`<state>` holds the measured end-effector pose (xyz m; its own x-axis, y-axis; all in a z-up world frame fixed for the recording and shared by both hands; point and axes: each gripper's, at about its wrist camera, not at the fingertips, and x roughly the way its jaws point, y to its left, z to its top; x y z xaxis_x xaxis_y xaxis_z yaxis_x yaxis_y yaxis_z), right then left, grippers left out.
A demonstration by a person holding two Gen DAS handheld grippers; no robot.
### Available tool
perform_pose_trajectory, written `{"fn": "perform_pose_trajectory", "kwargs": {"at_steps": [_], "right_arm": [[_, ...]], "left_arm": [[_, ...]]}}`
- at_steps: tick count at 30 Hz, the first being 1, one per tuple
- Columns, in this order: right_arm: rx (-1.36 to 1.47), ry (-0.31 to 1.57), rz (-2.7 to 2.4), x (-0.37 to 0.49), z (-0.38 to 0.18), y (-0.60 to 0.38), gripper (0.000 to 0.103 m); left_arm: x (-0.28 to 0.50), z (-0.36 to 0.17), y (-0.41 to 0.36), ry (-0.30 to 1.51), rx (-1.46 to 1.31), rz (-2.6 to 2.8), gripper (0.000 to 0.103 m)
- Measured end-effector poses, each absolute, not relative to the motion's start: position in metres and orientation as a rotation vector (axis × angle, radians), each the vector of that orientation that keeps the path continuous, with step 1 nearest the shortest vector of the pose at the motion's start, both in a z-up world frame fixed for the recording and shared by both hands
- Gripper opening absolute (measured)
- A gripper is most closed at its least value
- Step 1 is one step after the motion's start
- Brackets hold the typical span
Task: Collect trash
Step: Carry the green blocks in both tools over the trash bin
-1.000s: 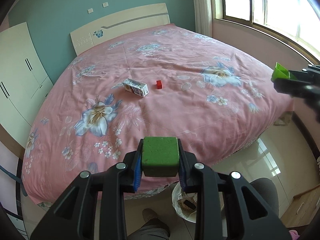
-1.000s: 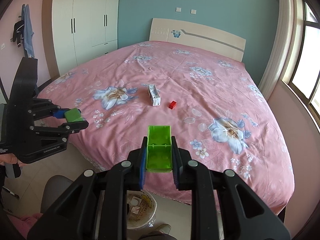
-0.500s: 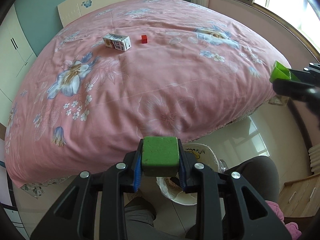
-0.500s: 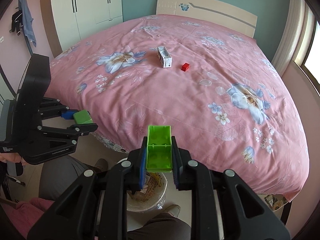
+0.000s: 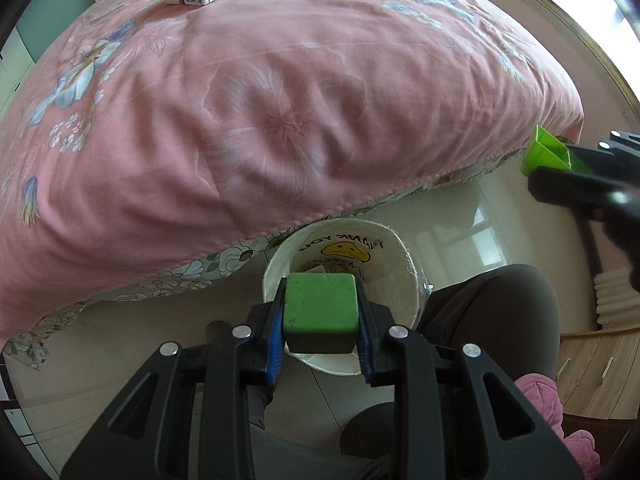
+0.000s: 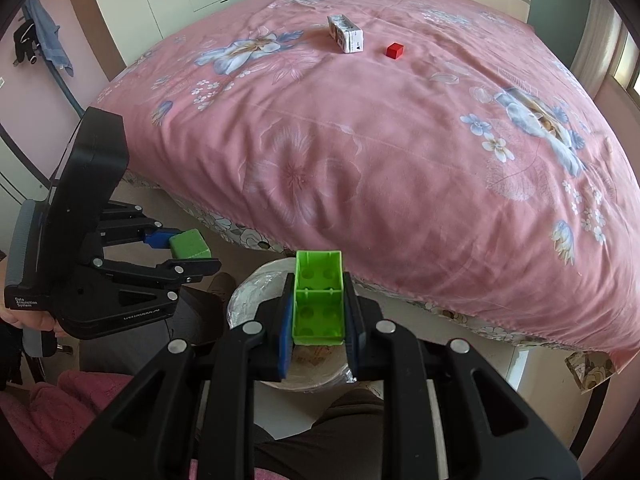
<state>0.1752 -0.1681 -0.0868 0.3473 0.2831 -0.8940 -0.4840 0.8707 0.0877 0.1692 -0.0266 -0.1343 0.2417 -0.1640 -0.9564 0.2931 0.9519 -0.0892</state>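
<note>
Left wrist view puts the left gripper (image 5: 320, 316) clamped tight on a green foam cube (image 5: 320, 310), and the white trash bin (image 5: 394, 240) sits directly below and just ahead of those fingers, its open mouth ringing the cube. That's the relation that counts: the drop looks almost straight down. Over in the right wrist view, the right gripper (image 6: 318, 308) is closed on a hollow green brick (image 6: 319, 298), long axis running forward along the fingers, open studded side facing the camera. The bin (image 6: 256, 280) lies underneath it too, its rim showing to the left of the near finger and beneath the brick. Both loads hang above the same opening, left gripper (image 6: 176, 256) off to the left of the right one, and I'd call the left the better centred. Beyond the fingertips, far up the pink bed (image 6: 360, 140), a milk carton (image 6: 346, 34) and a small red cube (image 6: 395, 50) lie just beside each other, not yet collected
</note>
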Motion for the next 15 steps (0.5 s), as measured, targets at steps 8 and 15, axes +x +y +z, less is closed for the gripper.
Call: {"fn": "perform_pose_trajectory", "kwargs": {"at_steps": [8, 15], "right_arm": [[-0.209, 1.227, 0.523, 0.17, -0.144, -0.164, 0.022], [-0.202, 1.336, 0.534, 0.173, -0.196, -0.159, 0.022]], "left_arm": [[0.171, -0.182, -0.037, 1.4, 0.092, -0.325, 0.032], [0.177, -0.223, -0.039, 1.485, 0.08, -0.302, 0.032]]}}
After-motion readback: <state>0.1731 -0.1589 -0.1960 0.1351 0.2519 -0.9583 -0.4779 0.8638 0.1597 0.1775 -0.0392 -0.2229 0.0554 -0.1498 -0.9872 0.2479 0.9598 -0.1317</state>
